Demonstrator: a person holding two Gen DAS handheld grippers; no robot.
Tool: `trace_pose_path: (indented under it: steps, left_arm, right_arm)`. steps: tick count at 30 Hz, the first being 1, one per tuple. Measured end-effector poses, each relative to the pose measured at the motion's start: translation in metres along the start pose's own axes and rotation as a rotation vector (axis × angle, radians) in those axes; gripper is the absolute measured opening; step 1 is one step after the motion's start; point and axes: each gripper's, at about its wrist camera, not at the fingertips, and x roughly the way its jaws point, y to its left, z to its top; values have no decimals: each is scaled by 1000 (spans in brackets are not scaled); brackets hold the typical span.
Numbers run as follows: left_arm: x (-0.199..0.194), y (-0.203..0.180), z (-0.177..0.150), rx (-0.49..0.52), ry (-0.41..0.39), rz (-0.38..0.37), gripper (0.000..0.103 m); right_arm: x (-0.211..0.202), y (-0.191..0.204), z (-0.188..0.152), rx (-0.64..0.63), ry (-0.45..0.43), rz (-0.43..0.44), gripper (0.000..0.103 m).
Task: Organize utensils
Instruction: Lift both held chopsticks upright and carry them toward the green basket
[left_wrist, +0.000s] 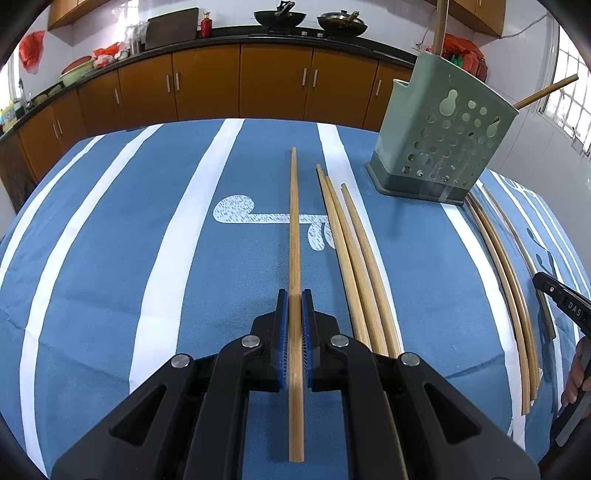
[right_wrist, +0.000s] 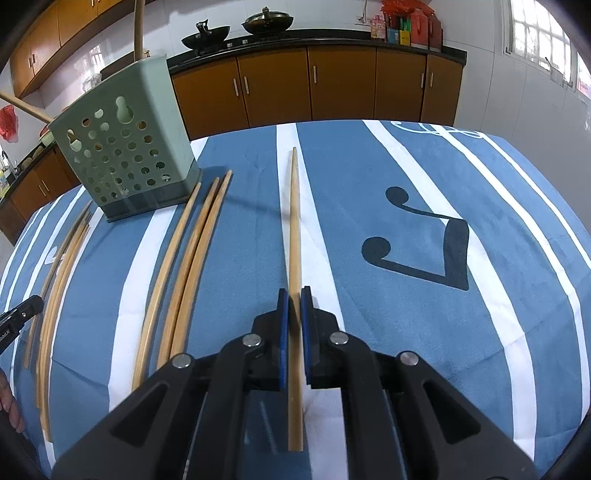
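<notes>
Gripping a smooth, tapered bamboo chopstick (left_wrist: 294, 258) between ribbed blue pads (left_wrist: 282, 332), the left gripper (left_wrist: 294, 306) is closed on it above the striped blue cloth (left_wrist: 147, 258). Right of it stands the perforated green plastic holder (left_wrist: 439, 140). The right gripper (right_wrist: 294, 306) likewise pinches a second chopstick (right_wrist: 294, 240).

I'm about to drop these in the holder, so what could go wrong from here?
1. Each gripper, left and right, pinches a long wooden chopstick near its rear end, so it may pivot or slip.
2. The perforated green plastic holder already has sticks leaning out; a long tip could catch them or tip it.
3. Loose bamboo chopsticks beside it may get knocked.
</notes>
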Motion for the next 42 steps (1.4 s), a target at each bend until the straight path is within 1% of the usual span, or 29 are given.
trace_pose_path:
  steps: [9, 13, 16, 19, 24, 35, 38, 42]
  left_arm:
    - [-4, -2, -6, 29, 3, 7, 8]
    - [-5, -5, -5, 53, 14, 18, 7]
    - [-8, -3, -3, 41, 26, -1, 7]
    - [-20, -1, 0, 43, -1, -6, 7]
    - [-44, 0, 11, 42, -70, -21, 7]
    - [-101, -1, 43, 9, -259, -55, 7]
    - [-106, -2, 48, 2, -282, -57, 7]
    - [-109, -1, 52, -1, -296, -53, 7]
  right_arm:
    - [-4, 4, -4, -42, 7, -7, 8]
    - [-5, 2, -2, -33, 18, 1, 8]
    - [-19, -1, 2, -15, -19, 18, 8]
    - [-35, -4, 6, -10, -59, 29, 8]
    - [-61, -10, 18, 8, -133, 47, 8]
    - [-115, -6, 37, 13, -329, 91, 8]
    - [-122, -3, 40, 4, -359, 90, 8]
    - [-125, -3, 43, 7, -370, 93, 8]
